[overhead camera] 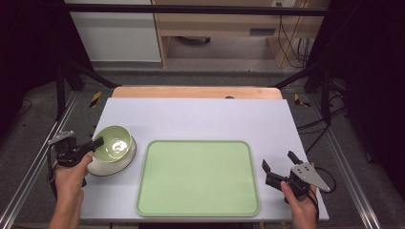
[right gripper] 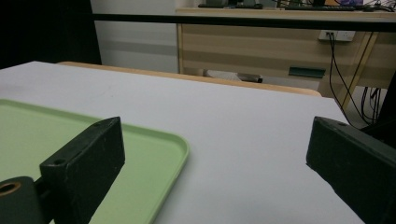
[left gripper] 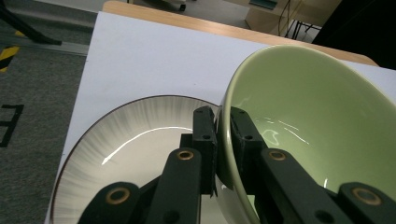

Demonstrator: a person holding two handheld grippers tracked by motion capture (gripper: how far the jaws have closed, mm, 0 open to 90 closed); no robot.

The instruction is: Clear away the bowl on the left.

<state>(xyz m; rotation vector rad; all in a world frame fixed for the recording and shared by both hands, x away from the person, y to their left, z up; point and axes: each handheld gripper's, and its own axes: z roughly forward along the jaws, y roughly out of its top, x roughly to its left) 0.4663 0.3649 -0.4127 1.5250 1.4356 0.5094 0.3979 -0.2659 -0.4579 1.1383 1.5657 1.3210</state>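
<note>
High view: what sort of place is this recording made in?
Probably a lab or office workroom set up for recording: a black frame surrounds the table, loose cables hang behind, and a wooden desk stands beyond.

Wooden desk (overhead camera: 224, 21) behind, grey floor (overhead camera: 28, 143) around.

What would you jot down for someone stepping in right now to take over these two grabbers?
Left gripper: shut on the green bowl, pinching its rim, bowl tilted over the white plate.
Right gripper: open, holding nothing, beside the green tray's right edge.
Done: bowl gripped.
Left, probably: carry the bowl onto the tray; the plate may follow.
</note>
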